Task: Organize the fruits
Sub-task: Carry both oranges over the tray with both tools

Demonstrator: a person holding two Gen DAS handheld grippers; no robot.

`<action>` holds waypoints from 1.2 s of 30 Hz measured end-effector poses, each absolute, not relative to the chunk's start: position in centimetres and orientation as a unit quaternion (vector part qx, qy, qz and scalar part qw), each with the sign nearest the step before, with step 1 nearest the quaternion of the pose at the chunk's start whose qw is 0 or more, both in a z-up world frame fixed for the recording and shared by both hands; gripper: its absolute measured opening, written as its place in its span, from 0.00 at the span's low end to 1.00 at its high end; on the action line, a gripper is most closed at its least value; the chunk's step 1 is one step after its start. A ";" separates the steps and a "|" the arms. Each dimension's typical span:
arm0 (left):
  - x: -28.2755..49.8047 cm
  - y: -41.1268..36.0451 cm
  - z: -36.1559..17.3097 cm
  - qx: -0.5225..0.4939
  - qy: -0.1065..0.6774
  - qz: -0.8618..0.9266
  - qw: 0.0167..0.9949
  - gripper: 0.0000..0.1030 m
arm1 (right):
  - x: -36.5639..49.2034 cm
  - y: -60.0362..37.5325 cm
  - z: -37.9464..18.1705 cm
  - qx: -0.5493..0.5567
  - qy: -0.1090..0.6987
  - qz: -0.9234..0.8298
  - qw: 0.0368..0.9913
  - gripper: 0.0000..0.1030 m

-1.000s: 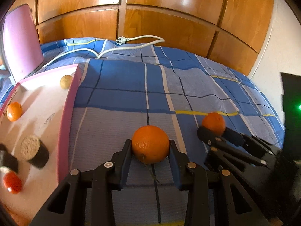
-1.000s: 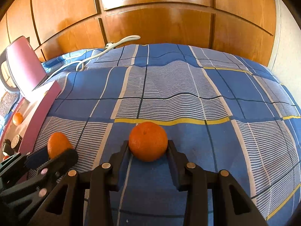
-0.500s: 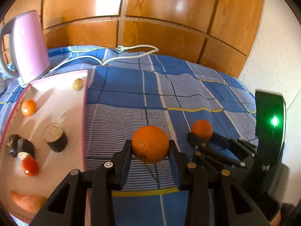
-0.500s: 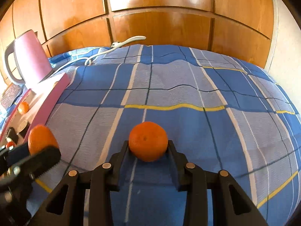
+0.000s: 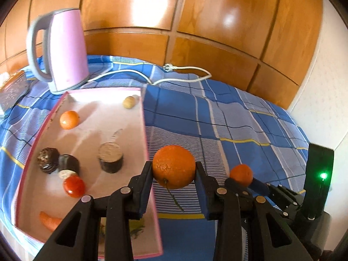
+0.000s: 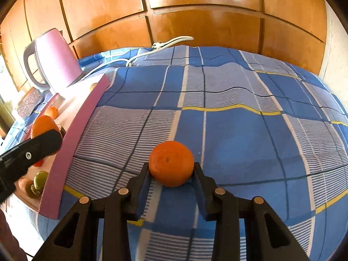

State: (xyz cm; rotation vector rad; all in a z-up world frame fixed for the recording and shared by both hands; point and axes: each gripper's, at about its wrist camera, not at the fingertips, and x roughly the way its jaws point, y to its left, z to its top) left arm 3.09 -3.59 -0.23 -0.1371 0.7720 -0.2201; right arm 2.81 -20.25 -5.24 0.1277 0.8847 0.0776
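Note:
My left gripper (image 5: 174,174) is shut on an orange (image 5: 173,166) with a stem, held above the right edge of the pink tray (image 5: 144,130). My right gripper (image 6: 171,171) is shut on a second orange (image 6: 171,163), held above the blue checked bedspread (image 6: 239,119). The right gripper and its orange (image 5: 241,174) show at the right in the left wrist view. The left gripper's finger (image 6: 32,150) and its orange (image 6: 43,126) show at the left in the right wrist view, over the tray (image 6: 84,117).
The tray holds a small orange (image 5: 69,120), a tomato (image 5: 74,186), a carrot (image 5: 49,220), a pale round fruit (image 5: 129,102) and dark cylinders (image 5: 110,157). A pink kettle (image 5: 63,50) and white cable (image 5: 184,76) lie behind. Wooden panels back the bed.
Both grippers have lifted with their oranges and moved left toward the tray. The left gripper's orange is now over the tray's right edge, and more of the tray and kettle is in view.

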 end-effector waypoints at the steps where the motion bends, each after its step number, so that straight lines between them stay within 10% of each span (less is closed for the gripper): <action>1: 3.0 -3.3 -0.1 -0.066 0.374 -0.103 0.919 0.36 | 2.8 -20.1 -5.3 0.059 0.428 0.038 0.901 0.36; 36: 1.6 9.0 -0.5 -0.109 0.371 0.034 0.922 0.37 | 4.3 -8.1 1.3 0.009 0.382 0.205 0.901 0.36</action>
